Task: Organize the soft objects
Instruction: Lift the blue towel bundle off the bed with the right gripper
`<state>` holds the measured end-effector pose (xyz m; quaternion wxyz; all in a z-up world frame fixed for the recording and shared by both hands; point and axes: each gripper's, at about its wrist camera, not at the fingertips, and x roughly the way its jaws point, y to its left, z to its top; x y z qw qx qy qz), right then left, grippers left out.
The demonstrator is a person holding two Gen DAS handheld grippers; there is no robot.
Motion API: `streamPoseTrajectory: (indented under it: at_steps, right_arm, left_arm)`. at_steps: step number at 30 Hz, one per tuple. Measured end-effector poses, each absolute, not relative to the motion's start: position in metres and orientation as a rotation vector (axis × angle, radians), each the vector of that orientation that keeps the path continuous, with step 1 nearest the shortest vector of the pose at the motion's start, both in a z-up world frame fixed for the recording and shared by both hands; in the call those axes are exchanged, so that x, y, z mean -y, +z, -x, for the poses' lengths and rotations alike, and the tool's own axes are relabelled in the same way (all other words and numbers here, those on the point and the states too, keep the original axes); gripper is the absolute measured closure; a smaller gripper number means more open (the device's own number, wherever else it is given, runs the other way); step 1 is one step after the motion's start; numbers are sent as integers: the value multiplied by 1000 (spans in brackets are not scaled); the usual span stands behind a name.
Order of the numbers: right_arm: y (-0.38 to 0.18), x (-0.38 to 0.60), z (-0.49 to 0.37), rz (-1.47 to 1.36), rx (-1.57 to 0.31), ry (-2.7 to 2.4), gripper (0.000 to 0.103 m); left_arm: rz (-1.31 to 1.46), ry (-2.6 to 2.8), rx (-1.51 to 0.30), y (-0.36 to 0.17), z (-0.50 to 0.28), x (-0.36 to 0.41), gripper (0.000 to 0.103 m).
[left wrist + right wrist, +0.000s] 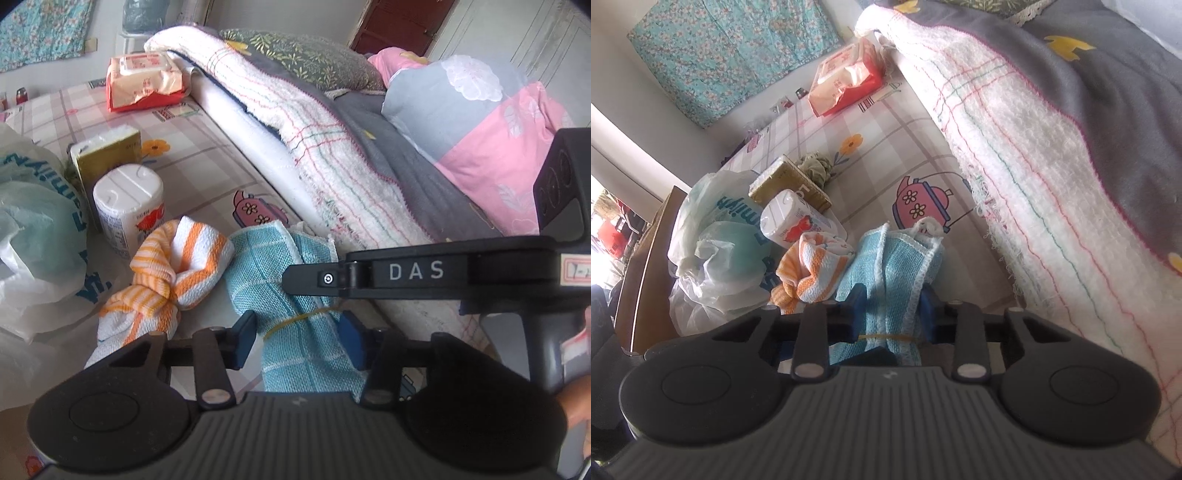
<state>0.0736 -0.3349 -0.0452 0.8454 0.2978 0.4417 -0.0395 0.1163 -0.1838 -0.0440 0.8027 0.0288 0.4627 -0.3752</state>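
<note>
My right gripper squeezes the banded blue cloth; orange cloth at nine o'clock looks tied; left gripper maybe loose.

you can read "das" in pale capitals on the black arm of the right tool crossing the left wrist view. the white plastic bag carries teal lettering, turned and cut off, something like "family". print on the white canister, the orange packet and the tool's red-edged sticker is too small to read.
</note>
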Motion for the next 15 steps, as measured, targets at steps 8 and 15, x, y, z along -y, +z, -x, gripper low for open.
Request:
streamPoseTrajectory:
  at_steps: [8, 15]
  right_arm:
    - [-12, 330, -60, -599, -856, -85, 74]
    - [22, 314, -61, -566, -796, -42, 74]
  left_arm:
    - [-68, -822, -886, -13, -99, 179, 56]
    - [-63, -798, -798, 17, -87, 160, 56]
